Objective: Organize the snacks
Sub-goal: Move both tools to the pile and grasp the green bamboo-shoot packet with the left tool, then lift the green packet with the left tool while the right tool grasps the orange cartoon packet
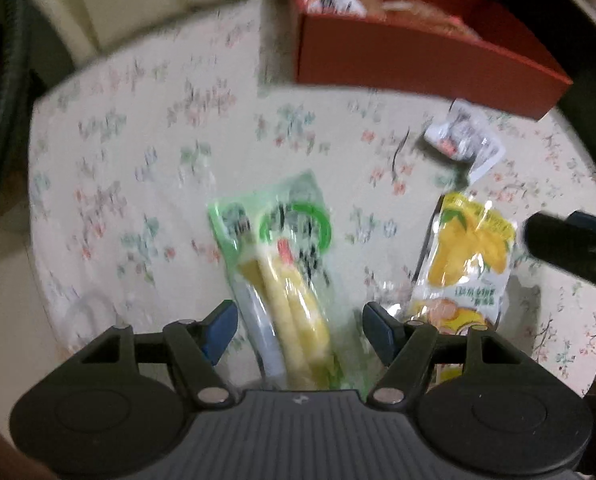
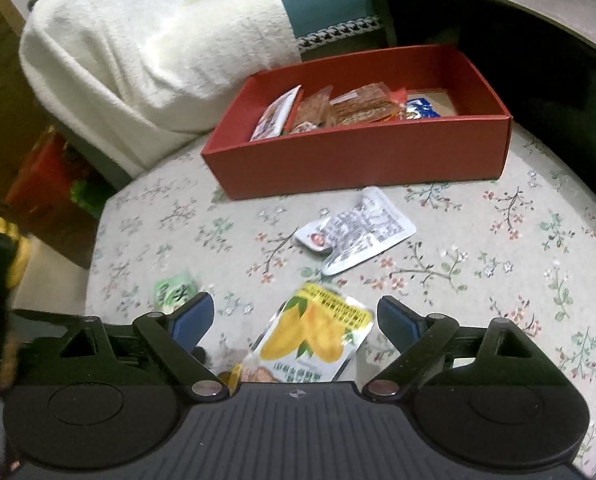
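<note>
A green packet of yellow corn sticks (image 1: 281,264) lies on the floral tablecloth (image 1: 137,160) between the fingers of my left gripper (image 1: 300,318), which is open; its blue pads do not touch the packet. To its right lies a yellow mango packet (image 1: 470,248). In the right wrist view that mango packet (image 2: 318,336) sits between the wide-open fingers of my right gripper (image 2: 295,310), untouched. A white and silver packet (image 2: 358,228) lies farther on. Behind it stands a red box (image 2: 358,160) holding several snack packets. The green packet's tip (image 2: 175,290) shows beside the right gripper's left finger.
The right gripper's dark body (image 1: 570,248) reaches in at the right edge of the left wrist view. A seat under a white cloth (image 2: 137,60) stands beyond the table's far left edge. A dark shelf (image 2: 498,0) overhangs behind the red box.
</note>
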Demonstrator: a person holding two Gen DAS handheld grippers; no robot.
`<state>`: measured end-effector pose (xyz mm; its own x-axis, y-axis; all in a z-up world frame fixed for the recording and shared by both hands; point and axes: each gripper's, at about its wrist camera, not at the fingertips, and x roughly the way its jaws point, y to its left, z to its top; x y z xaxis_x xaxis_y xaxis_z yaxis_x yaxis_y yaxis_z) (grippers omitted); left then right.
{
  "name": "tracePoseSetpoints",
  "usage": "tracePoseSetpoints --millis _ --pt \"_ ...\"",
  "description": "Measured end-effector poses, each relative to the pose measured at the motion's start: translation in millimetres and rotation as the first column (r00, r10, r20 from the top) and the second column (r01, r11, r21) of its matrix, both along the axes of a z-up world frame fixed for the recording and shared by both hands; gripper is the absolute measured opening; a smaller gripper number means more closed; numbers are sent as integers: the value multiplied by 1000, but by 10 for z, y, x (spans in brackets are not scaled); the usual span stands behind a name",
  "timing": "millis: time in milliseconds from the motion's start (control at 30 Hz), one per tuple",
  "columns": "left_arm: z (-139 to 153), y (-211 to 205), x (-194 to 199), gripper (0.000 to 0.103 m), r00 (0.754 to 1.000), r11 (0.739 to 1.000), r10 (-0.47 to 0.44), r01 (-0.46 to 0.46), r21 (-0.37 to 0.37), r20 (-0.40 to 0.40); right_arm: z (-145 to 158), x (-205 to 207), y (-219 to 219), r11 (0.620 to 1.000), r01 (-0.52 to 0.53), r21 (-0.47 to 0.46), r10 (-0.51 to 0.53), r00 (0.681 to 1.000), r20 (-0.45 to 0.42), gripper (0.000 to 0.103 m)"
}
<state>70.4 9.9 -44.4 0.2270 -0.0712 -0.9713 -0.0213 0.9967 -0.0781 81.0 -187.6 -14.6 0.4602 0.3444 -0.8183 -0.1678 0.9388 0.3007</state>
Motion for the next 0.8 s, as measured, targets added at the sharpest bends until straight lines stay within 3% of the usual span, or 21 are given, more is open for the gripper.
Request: tracePoseSetpoints --millis 133,300,500,667,800 --pt "-6 -57 -24 58 999 999 17 -18 39 29 41 -64 -37 1000 1 19 -1 1000 8 93" --pt "77 -3 -20 32 998 999 31 -32 15 57 23 -171 33 999 -39 11 39 999 -4 93" --pt "152 88 -46 27 997 999 40 -39 -25 60 -87 -439 199 995 -102 -15 101 994 -38 93" --pt "300 193 -86 27 994 996 46 -38 -79 101 -210 -739 531 973 -216 -83 212 976 -45 93" --pt "422 238 -111 27 989 995 46 -33 -95 138 -313 -781 702 964 -235 -123 228 971 -71 90"
